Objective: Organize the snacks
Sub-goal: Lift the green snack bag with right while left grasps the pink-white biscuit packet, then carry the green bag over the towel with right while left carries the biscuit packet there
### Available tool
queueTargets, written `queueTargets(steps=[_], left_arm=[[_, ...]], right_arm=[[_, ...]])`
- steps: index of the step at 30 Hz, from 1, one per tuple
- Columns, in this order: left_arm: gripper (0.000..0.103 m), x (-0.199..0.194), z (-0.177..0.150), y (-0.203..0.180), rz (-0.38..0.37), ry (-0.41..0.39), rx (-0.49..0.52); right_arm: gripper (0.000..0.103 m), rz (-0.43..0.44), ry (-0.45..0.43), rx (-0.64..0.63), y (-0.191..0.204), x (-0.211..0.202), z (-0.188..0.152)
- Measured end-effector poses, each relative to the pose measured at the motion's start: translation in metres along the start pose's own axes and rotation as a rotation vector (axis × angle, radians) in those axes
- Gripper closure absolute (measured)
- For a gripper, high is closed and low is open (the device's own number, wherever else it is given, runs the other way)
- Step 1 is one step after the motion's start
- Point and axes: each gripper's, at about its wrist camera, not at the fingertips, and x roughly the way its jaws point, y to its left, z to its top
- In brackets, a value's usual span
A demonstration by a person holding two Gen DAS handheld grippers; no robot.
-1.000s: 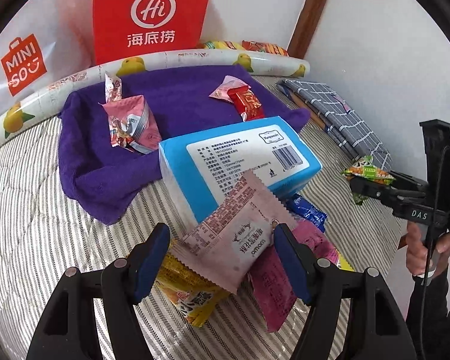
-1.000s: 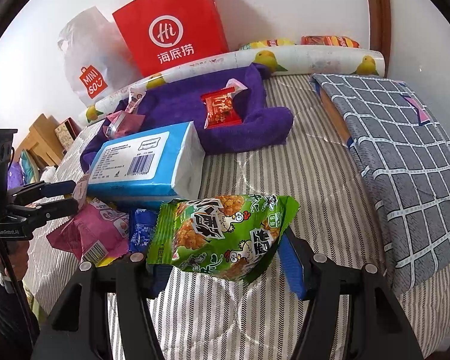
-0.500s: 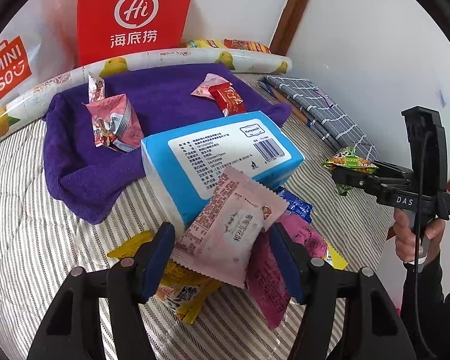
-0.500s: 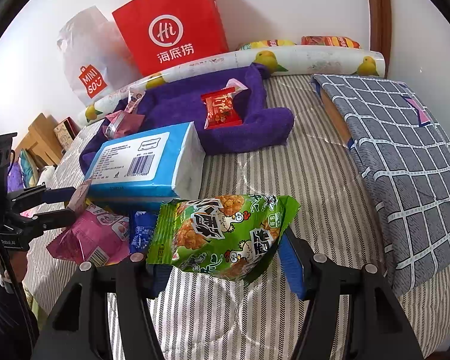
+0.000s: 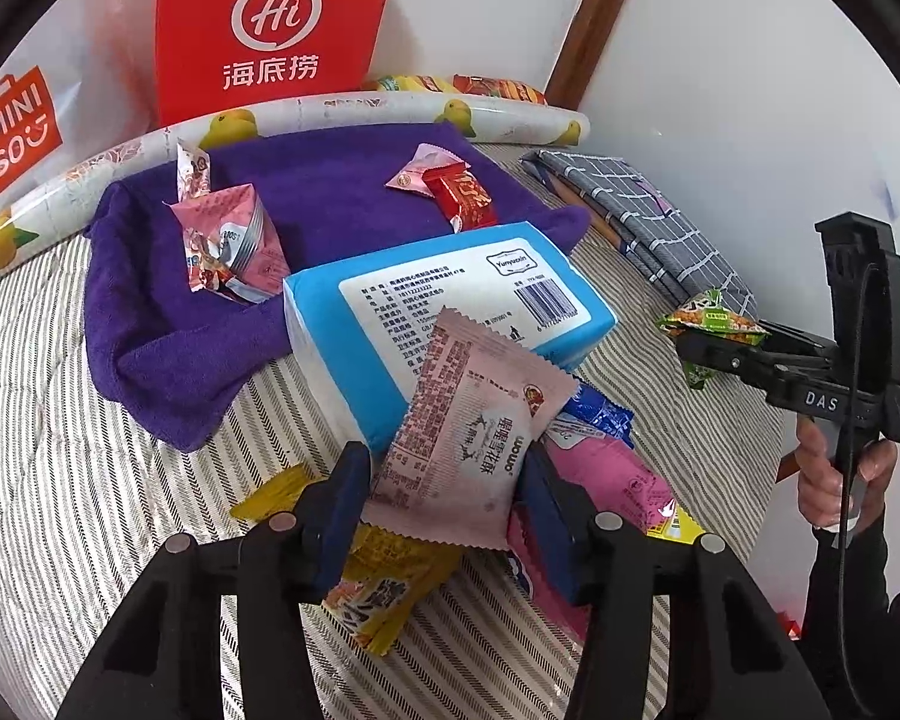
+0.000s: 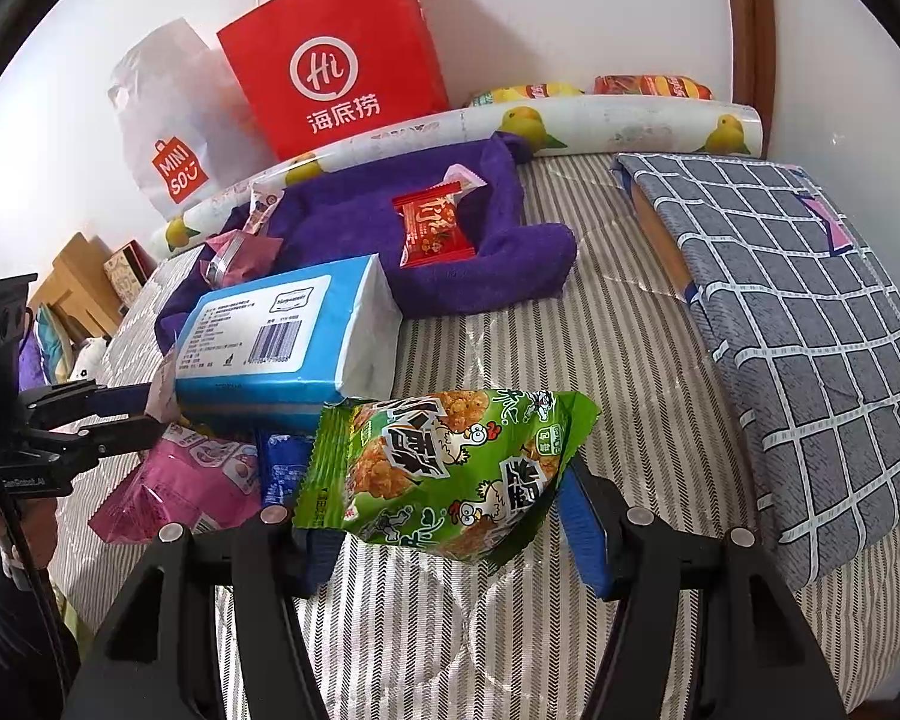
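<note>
My left gripper (image 5: 444, 480) has a pale pink snack packet (image 5: 474, 414) between its blue pads; the jaws are closing and both pads touch the packet's sides. The packet stands tilted above a pile of a yellow packet (image 5: 378, 588), a magenta packet (image 5: 606, 480) and a small blue packet (image 5: 600, 414). My right gripper (image 6: 450, 534) is shut on a green snack bag (image 6: 450, 462), held above the striped bed. A purple towel (image 5: 210, 330) further back carries a pink pouch (image 5: 228, 246) and a red packet (image 5: 462, 198).
A blue tissue pack (image 5: 450, 294) lies between the pile and the towel. A lemon-print roll (image 5: 330, 114), a red paper bag (image 5: 270, 30) and a Miniso bag (image 5: 18, 126) line the wall. A grey checked folded cloth (image 6: 810, 300) lies at the right.
The left jaws have narrowed onto the pale pink packet, which now stands more upright between them. The right gripper and its green bag have not moved.
</note>
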Motion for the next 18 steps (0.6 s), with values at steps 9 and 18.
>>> queueTargets(steps=[9, 18], left_arm=[[0.059, -0.020, 0.002, 0.004, -0.013, -0.052, -0.022], [0.059, -0.038, 0.010, 0.009, -0.016, -0.094, -0.055]], right_arm=[[0.041, -0.001, -0.013, -0.021, 0.007, -0.007, 0.008], [0.041, 0.001, -0.035, -0.050, 0.021, -0.017, 0.020]])
